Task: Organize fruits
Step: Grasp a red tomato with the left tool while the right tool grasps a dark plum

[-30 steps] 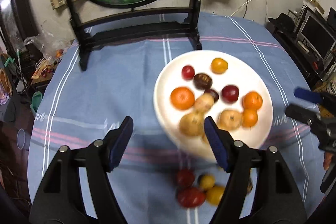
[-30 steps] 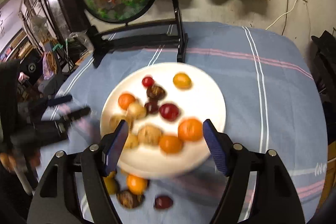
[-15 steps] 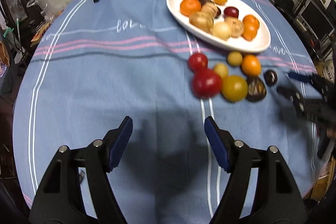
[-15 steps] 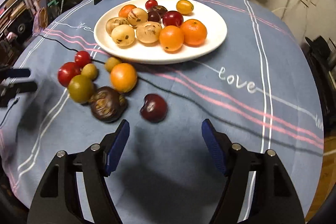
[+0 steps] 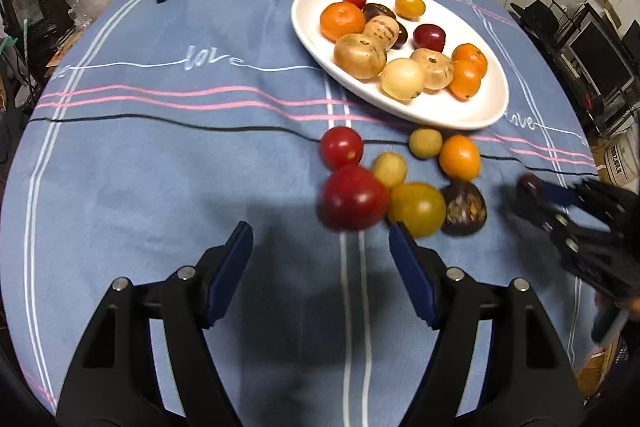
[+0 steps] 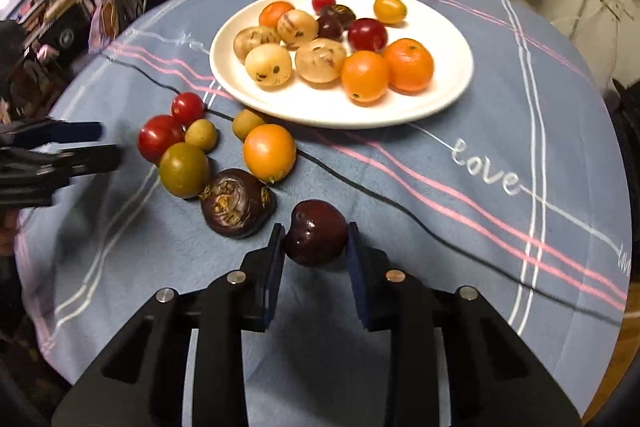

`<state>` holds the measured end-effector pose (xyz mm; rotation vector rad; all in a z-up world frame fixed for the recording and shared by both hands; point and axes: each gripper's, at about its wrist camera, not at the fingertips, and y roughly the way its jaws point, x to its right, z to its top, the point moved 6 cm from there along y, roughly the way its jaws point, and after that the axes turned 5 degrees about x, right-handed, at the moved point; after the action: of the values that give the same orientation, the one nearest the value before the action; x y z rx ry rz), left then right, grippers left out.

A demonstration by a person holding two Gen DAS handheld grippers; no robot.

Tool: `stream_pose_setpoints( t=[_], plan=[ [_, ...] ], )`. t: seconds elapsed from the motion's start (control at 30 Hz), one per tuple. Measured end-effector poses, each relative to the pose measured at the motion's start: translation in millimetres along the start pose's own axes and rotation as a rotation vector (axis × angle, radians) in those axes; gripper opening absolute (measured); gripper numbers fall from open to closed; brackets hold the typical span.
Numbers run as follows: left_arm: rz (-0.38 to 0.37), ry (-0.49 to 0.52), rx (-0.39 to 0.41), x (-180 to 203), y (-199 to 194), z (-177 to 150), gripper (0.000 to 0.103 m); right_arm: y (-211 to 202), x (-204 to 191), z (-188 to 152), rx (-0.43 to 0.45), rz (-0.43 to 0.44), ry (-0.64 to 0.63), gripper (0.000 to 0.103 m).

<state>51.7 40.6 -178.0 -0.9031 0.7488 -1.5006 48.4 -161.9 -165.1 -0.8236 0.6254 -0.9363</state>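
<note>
The right gripper [image 6: 316, 241] is pinching the dark red plum [image 6: 316, 231] on the near cloth, likely bound for the far white plate [image 6: 452, 95]; the left gripper [image 5: 320, 259] is hovering, fingers spread and empty, near the loose tomatoes [image 5: 352, 197].

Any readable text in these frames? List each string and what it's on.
"love": white script stitched on the blue tablecloth, left of the white plate, left wrist view.
"love": same cloth, by the plate's right edge.
"love": same cloth, right wrist view.
Cut-off script at the cloth's right edge: unreadable.
Print on the box beside the table: too blurred to read.
Nothing written on the fruit or the claws.
</note>
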Motion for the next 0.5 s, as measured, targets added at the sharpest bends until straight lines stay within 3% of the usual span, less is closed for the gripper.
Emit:
stream_pose_setpoints(
  t=[0.3, 0.4, 0.43, 0.5],
  plan=[
    [-0.027, 0.118, -0.025, 14.2, 33.3, 9.2, 0.068, -4.6, -0.3, -12.2, -0.007, 0.019, 0.075, 0.031],
    [-0.075, 0.110, -0.042, 17.6, 39.6, 12.5, 0.057, -3.1, -1.9, -13.6, -0.011, 0.018, 0.081, 0.031],
    [-0.092, 0.119, -0.042, 21.6, 38.2, 13.5, 0.045, -4.1, -1.7, -15.1, -0.010, 0.019, 0.081, 0.031],
    [-0.076, 0.141, -0.043, 25.2, 36.9, 13.7, 0.043, -5.5, -2.4, -13.7, -0.006, 0.019, 0.088, 0.031]
  ],
)
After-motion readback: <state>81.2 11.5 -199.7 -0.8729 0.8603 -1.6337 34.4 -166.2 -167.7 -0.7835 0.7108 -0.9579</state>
